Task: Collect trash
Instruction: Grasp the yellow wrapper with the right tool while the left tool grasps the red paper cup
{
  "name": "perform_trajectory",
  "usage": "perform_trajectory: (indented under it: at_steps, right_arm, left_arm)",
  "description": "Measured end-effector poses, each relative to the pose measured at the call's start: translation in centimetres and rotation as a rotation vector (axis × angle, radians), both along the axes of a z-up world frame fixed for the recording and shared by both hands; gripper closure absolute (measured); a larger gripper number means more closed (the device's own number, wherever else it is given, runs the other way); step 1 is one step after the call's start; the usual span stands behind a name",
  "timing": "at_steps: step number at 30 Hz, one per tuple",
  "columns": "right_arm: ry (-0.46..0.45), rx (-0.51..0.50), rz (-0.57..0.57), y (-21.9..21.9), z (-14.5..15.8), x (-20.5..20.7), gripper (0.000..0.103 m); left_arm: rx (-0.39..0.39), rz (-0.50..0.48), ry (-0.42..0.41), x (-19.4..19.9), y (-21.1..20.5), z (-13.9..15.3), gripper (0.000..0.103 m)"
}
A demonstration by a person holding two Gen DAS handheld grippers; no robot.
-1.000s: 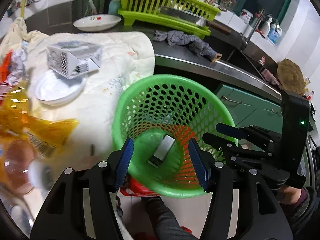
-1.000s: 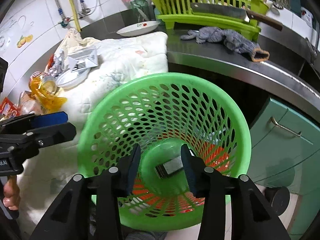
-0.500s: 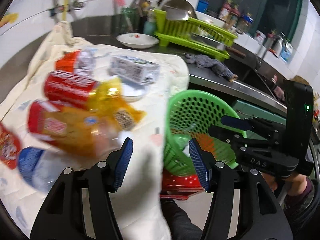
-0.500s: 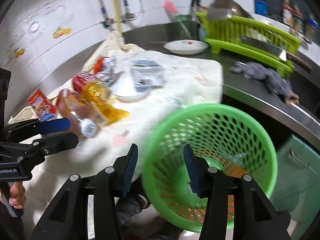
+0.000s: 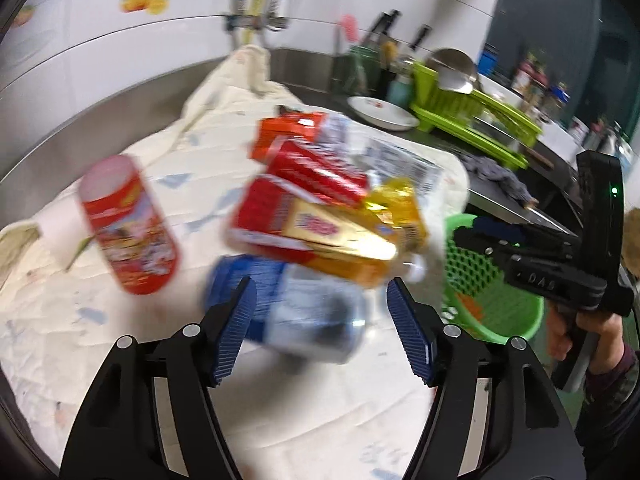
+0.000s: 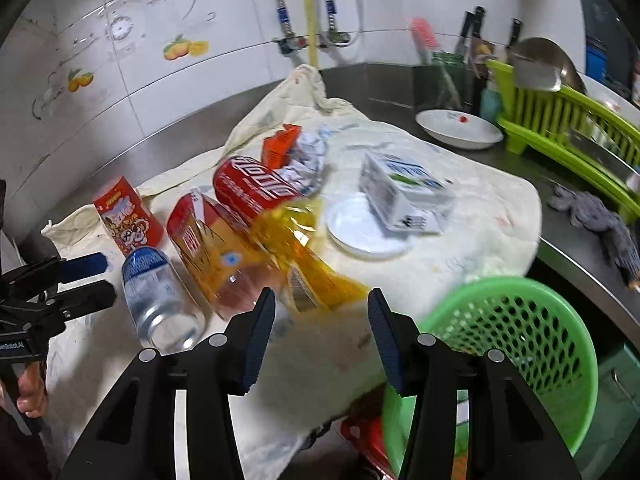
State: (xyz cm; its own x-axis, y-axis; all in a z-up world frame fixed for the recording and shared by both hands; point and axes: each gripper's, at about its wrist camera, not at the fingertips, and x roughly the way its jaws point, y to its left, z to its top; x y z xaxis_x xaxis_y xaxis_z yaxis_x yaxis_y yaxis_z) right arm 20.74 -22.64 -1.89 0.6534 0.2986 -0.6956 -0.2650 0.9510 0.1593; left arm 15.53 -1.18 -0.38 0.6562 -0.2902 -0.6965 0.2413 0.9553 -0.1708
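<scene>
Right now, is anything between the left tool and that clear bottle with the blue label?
Nothing visible. The bottle lies on the cloth right ahead of the open left tool, with the yellow box behind it.

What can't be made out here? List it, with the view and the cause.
- Inside of the green basket: in the right wrist view the right gripper and the cloth cover the bottom; in the left wrist view the other gripper hides it.
- Print on the blue-labelled bottle: motion blur in the left wrist view.
- Yellow wrapper: smeared in the right wrist view.
- Left gripper: open, holding nothing.
</scene>
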Motion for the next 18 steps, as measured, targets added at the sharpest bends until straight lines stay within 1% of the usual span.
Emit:
perform_trajectory:
  at_steps: [7, 14, 18]
  right_arm:
    - [0.003, -0.025, 0.033, 1.9, -0.4, 2.8, 0.056]
    - [0.021, -0.034, 0.034, 2.7, -1.4, 5.1, 0.056]
    - [0.032, -0.029, 0.031, 2.8, -1.9, 6.0, 0.056]
  left_arm:
    - [0.005, 0.123, 0.0, 0.2, 5.1, -0.3, 0.033]
    - [0.018, 0.204, 0.011, 0.6, 8.3, -1.1, 0.032]
    - [0.028, 0.24, 0.015, 1.3, 9.3, -1.7, 0.032]
